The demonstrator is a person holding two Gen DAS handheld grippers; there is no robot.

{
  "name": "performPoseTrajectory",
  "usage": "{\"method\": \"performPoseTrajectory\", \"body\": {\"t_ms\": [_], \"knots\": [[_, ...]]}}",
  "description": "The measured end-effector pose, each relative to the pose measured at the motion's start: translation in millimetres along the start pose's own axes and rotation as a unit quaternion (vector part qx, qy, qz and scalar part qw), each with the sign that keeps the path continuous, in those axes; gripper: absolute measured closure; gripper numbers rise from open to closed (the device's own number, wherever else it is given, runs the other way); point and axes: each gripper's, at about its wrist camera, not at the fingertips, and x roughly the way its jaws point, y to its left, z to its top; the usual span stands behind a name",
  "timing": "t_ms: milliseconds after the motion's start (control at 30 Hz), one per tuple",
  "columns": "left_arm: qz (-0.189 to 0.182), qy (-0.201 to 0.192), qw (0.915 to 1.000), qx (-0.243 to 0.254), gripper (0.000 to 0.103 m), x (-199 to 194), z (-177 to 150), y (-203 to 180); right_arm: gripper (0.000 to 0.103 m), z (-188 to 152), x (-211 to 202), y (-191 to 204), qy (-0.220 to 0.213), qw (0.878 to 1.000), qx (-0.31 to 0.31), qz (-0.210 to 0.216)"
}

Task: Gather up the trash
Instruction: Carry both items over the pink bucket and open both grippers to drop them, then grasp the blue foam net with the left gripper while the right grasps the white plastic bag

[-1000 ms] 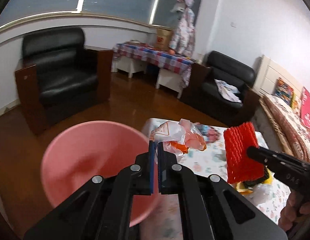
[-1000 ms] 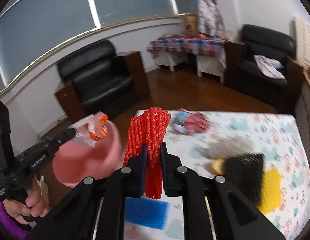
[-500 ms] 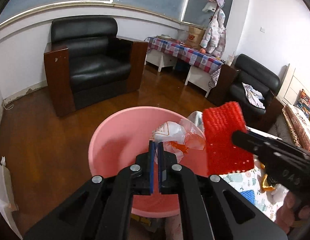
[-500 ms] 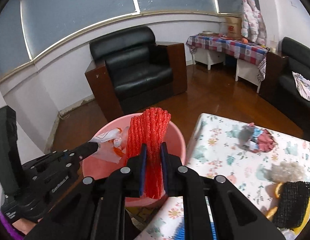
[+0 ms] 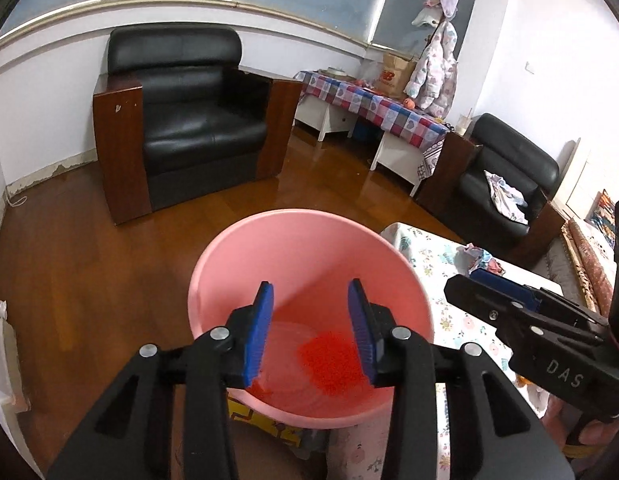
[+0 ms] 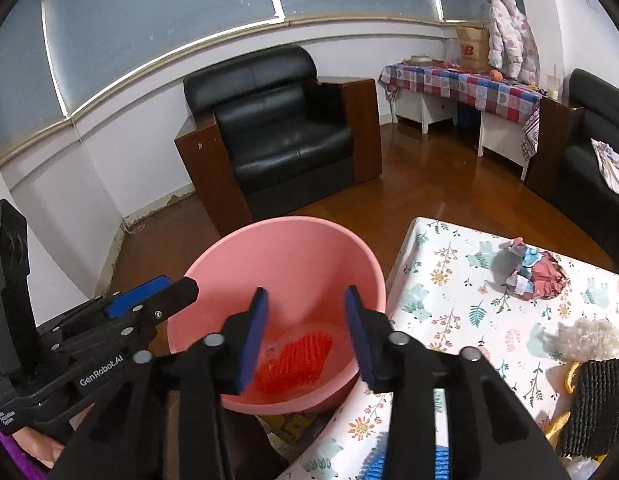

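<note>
Right wrist: both tools [image 6: 305,332] [image 5: 310,330] spread wide, empty; red net [image 6: 295,360] lies flat in pink basin [image 6: 285,248].

A pink basin [image 5: 309,264] sat just beyond and below both claws, beside the table edge. In its bottom lay a red foam net [image 6: 297,360], crumpled flat, with a clear plastic wrapper [image 5: 287,330] next to it, partly under the net.
</note>
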Motion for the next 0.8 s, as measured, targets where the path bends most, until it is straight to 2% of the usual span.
{"method": "performPoseTrajectory", "body": {"t_ms": [167, 400, 633, 800], "knots": [[-0.003, -0.006, 0.9998, 0.019, 0.064, -3, 2, -14, 0.062, -5, -17, -7, -0.014, 1.0, -0.001, -0.007], [-0.029, -0.01, 0.9986, 0.043, 0.064, -6, 0, -43, 0.062, -20, -53, -23, -0.04, 0.998, -0.011, -0.047], [-0.085, -0.005, 0.9925, 0.088, 0.064, -10, -12, -85, 0.062, -41, -102, -57, -0.065, 0.993, -0.001, -0.099], [-0.129, 0.021, 0.9837, 0.124, 0.064, -6, -27, -115, 0.062, -61, -134, -87, -0.072, 0.988, 0.022, -0.136]]}}
